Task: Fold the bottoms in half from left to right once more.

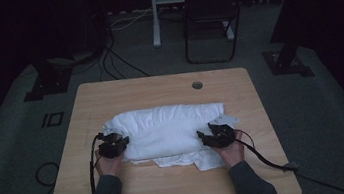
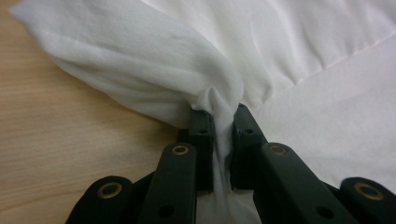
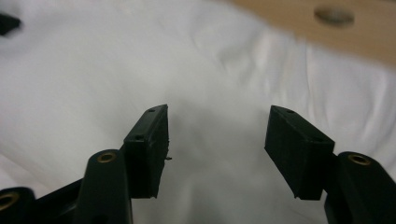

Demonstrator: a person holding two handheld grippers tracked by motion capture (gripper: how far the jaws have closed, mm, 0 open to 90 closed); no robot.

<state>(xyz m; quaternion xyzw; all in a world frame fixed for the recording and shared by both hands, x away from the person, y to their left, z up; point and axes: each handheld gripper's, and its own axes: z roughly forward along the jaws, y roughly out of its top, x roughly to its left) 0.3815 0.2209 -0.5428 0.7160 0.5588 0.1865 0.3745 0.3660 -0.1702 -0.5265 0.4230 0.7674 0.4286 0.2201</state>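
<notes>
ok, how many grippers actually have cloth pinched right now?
1. The left gripper is shut on the white cloth at its left end; the right gripper hovers open over the cloth's right side.

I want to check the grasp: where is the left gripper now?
In the high view, the left gripper is at the left edge of the white cloth, shut on a bunched fold.

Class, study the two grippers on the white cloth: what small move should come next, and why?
Probably close the right gripper on the white cloth. Its jaws stand open just over the fabric with nothing between them, while the left gripper is already shut on a bunched fold at the cloth's other end. Both ends need a hold before lifting or folding.
</notes>
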